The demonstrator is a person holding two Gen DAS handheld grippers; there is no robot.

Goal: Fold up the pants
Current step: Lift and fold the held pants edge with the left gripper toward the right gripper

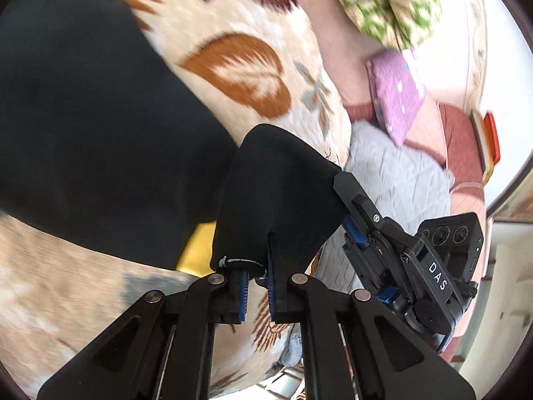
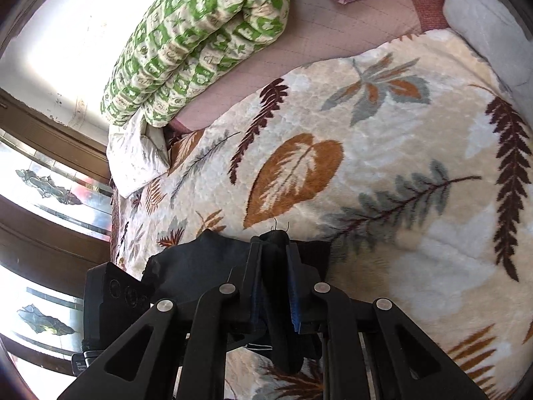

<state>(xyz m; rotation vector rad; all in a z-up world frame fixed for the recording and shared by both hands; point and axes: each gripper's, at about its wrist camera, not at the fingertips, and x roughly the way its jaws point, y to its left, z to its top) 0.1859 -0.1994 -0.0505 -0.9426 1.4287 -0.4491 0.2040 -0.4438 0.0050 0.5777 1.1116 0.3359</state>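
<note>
Black pants (image 1: pixel 100 140): fold unfinished. Left gripper (image 1: pixel 255 278), right gripper (image 2: pixel 274 256) fingers clamped on lifted edge above leaf-print blanket (image 2: pixel 383 133).

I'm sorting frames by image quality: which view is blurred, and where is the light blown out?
Left wrist view: motion blur smears the leaf blanket and green quilt; the black pants show little detail. Right wrist view: sharp blanket, but the window at left is overexposed. Both views bend with fisheye distortion at the edges.
</note>
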